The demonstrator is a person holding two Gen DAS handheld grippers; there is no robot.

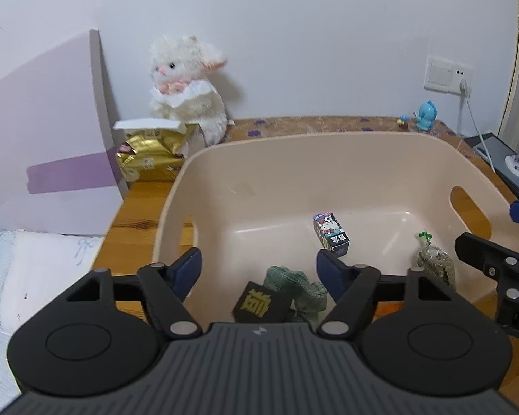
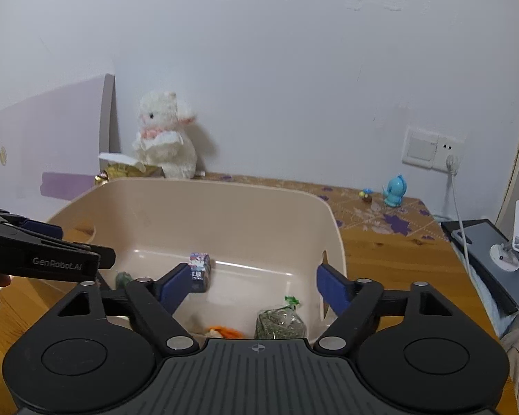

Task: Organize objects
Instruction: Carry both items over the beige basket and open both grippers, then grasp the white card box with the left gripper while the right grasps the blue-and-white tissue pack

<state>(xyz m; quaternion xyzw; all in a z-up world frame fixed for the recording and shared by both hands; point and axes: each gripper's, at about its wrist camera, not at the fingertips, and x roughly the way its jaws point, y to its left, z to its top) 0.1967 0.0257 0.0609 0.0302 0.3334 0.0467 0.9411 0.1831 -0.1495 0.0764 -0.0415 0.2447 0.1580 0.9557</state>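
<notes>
Fingers of left gripper spread wide, empty, above near rim of beige bin on wooden tabletop. Right gripper likewise wide, holding nothing, over same bin. Inside: cartoon box, green cloth, black cube, herb bag, orange item. Plush rabbit by wall beyond.
</notes>
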